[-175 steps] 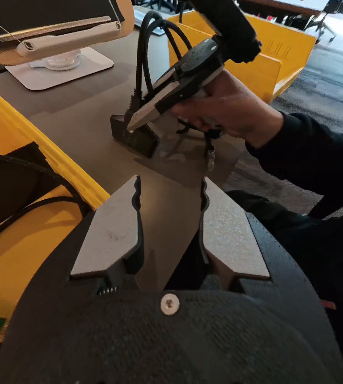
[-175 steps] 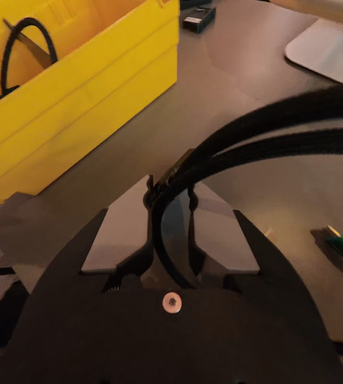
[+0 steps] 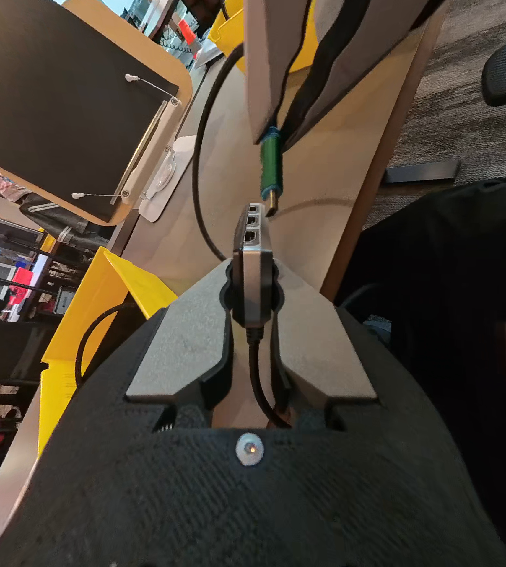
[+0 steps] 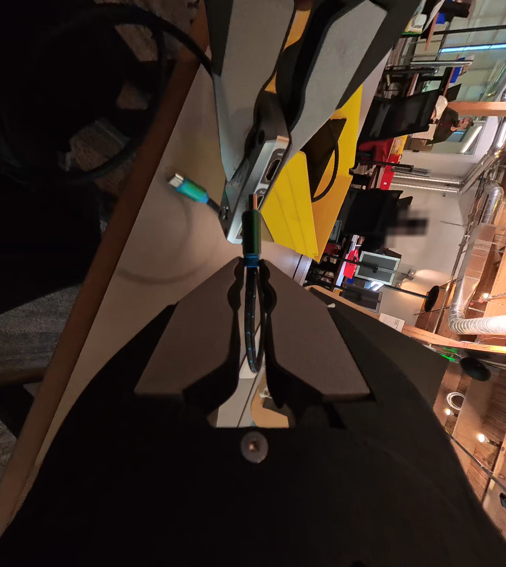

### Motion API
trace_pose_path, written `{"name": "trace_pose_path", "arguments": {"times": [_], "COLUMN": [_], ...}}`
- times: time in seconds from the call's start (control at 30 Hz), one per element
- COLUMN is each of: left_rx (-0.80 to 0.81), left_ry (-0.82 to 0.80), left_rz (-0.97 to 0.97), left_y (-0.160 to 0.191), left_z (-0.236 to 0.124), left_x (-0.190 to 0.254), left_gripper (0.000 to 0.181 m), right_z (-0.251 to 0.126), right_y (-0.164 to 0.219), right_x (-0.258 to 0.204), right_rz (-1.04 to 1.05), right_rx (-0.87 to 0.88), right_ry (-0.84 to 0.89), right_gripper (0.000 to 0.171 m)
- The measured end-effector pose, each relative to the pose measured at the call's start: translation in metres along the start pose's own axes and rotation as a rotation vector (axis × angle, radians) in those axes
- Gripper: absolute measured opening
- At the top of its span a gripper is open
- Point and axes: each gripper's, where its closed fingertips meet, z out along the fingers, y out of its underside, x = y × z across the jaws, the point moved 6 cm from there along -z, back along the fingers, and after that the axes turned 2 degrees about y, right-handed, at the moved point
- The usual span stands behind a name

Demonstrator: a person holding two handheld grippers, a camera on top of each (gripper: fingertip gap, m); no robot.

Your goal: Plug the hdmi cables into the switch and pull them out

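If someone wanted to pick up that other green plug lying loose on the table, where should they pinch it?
Probably on the green metal shell of the loose plug, squeezing its two broad flat faces from above, since it appears to lie flat on the brown table. Stay behind the silver tip, which must remain bare to enter a port, and ahead of the braided cable, which would bend.

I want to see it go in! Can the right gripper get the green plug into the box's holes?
Probably yes. The right gripper holds the green plug just short of the box; nothing sits between them.
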Motion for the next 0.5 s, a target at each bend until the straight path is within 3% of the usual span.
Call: {"name": "trace_pose_path", "arguments": {"times": [0.27,0.5], "left_rx": [-0.031,0.002], "left_ry": [-0.023,-0.023], "left_rz": [0.054,0.012], "left_y": [0.000,0.001], "left_z": [0.002,-0.001], "left_x": [0.005,0.000], "left_gripper": [0.019,0.018], "right_z": [0.012,0.018], "right_y": [-0.002,0.018], "right_x": [0.002,0.000], "right_rz": [-0.097,0.006], "right_rx": [-0.141,-0.189], "right_ry": [-0.001,-0.014], "right_gripper": [0.007,0.007]}}
